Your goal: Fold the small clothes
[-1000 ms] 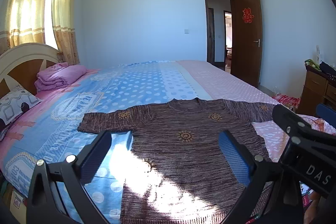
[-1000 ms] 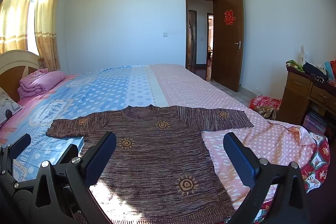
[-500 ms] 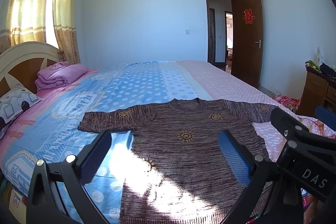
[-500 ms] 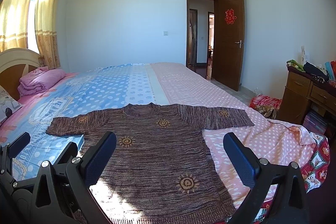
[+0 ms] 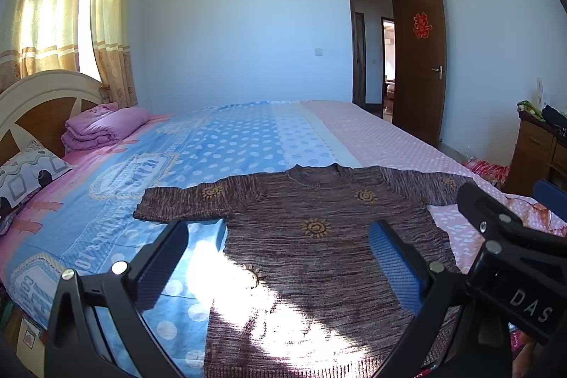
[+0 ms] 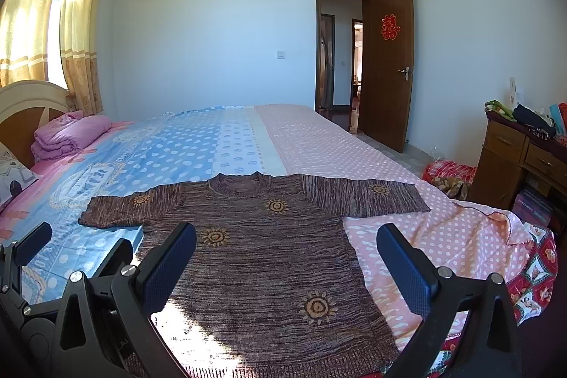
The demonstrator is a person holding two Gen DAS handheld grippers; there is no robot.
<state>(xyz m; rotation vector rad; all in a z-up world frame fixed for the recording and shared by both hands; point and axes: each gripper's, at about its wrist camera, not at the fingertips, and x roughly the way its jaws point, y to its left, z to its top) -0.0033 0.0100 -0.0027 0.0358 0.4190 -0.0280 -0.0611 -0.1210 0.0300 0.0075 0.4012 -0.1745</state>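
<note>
While both hand-held grippers, left [image 5: 280, 257] and right [image 6: 287, 261], hang agape, sweater [image 6: 262, 257] flat on bed [image 6: 319, 144]: a single-layer pinch risks bunching the knit.

I see a bright, daylit room through both wrist cameras. Sun pours through the curtains [image 5: 71, 20] at upper left, blowing them out to a yellow-white glare. A hard patch of sunlight falls across the near hem of the sweater [image 5: 319, 257], washing out its knit there, with a dark shadow beside it. Focus is sharp throughout. Fisheye bending curves the walls and door [image 6: 388, 66], and the corners vignette to black.
</note>
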